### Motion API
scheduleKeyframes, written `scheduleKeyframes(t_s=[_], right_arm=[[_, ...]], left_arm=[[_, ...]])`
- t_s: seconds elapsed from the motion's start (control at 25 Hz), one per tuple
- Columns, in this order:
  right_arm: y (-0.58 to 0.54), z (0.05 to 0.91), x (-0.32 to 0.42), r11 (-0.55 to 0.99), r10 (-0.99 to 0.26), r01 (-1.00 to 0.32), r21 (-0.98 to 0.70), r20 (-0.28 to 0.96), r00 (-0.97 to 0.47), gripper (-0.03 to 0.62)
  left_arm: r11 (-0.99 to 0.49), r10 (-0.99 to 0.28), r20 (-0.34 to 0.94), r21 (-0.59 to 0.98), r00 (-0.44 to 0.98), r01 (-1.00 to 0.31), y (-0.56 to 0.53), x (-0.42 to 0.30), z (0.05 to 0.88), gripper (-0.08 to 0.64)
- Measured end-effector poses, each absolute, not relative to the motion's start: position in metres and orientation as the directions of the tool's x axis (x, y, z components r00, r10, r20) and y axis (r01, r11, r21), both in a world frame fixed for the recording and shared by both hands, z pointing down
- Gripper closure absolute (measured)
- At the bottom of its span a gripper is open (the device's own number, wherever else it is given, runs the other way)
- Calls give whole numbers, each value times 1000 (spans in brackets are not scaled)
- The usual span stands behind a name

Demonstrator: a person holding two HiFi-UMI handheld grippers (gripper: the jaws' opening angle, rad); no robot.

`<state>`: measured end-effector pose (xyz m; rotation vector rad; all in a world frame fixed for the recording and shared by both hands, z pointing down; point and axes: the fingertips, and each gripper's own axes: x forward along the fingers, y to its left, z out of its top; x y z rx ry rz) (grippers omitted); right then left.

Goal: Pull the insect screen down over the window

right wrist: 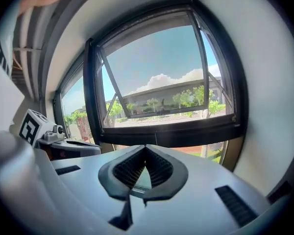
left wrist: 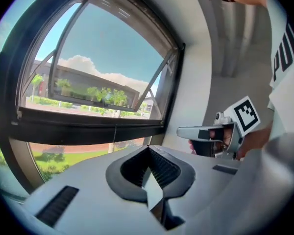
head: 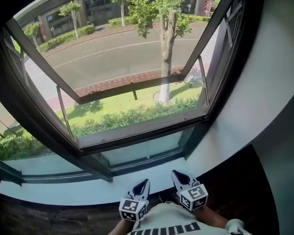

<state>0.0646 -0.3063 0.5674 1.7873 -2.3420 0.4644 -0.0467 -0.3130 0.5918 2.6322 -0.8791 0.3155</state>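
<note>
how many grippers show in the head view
2. The left gripper sits at the bottom centre, below the window; the right gripper is just to its right. Both are shut with nothing between the jaws. None seems hidden.

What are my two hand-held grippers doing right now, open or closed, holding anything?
Left hand-held gripper: closed, nothing between its jaws.
Right hand-held gripper: closed, nothing between its jaws.

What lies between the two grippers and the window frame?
Head view: only the pale sill, bare, separates the left gripper and right gripper, both shut and empty, from the window frame.
</note>
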Motion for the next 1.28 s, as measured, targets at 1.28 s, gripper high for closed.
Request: scheduleKeyframes(t_s=[1.28], right_arm=[[98,530,125,360,-924,-932,50,161,-348,586]], left_arm=[[-539,-779,289,147,557,-830,88,-3,549,546]])
